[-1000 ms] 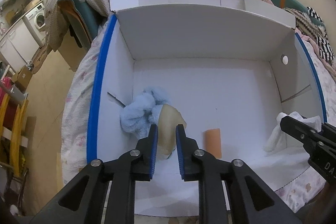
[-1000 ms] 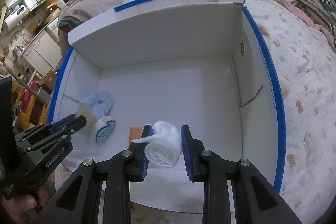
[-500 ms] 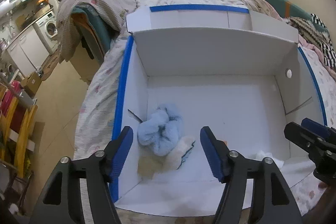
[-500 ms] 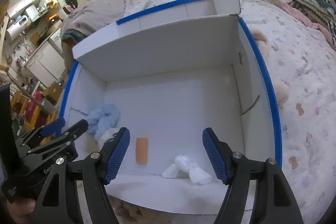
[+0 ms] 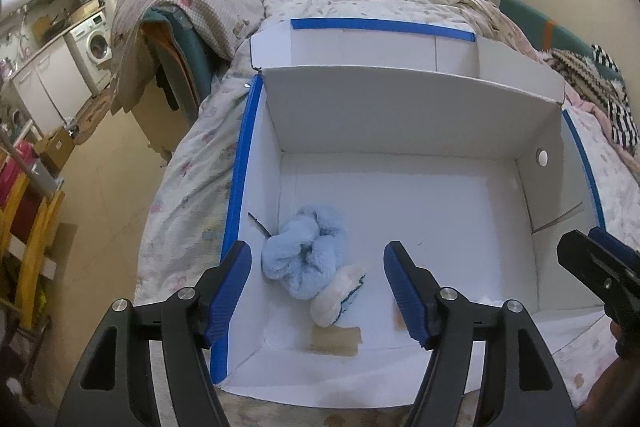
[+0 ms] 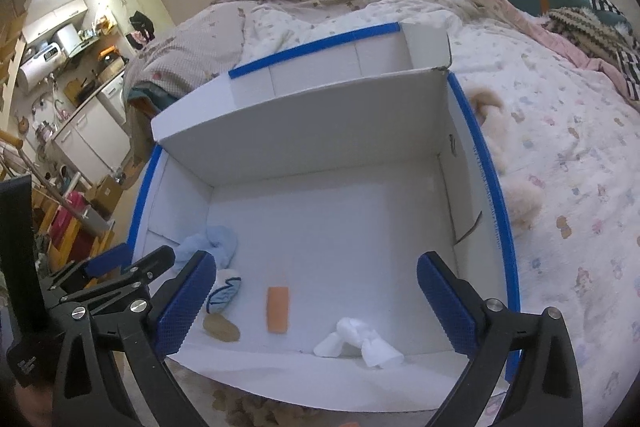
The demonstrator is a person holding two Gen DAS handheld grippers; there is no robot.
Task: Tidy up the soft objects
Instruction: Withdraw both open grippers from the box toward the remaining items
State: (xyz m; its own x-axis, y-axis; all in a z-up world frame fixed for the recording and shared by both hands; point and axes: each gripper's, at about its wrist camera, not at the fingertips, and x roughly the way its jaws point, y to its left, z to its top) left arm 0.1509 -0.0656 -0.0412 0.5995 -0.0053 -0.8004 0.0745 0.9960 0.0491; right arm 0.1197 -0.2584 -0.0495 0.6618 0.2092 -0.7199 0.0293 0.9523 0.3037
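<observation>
**Both my claws wide open above the box**

My left claw (image 5: 318, 285) is spread wide, its blue pads far apart, and nothing sits between them or touches them. It hangs over the near left corner of the white box (image 5: 400, 111), which rests on the bed (image 6: 560, 131). Seen through the gap lies the fluffy light-blue cloth (image 5: 306, 259), bunched up against the left wall. Touching its near edge is a small white sock with blue trim (image 5: 338, 297), and just in front of that a flat tan piece (image 5: 336, 337) lies on the box floor by the near wall.

My right claw (image 6: 314, 299) is equally wide open and empty, held over the near edge of the box. Below it, on the floor near the front wall, lies the rolled white sock (image 6: 358, 341), touching neither pad. To its left, apart from it, is an orange rectangle (image 6: 277, 309) flat on the floor. Further left I see the blue-trimmed sock (image 6: 225, 293), the tan piece (image 6: 221, 327) and the light-blue cloth (image 6: 216, 247) gathered in the left corner, partly behind my left pad
</observation>
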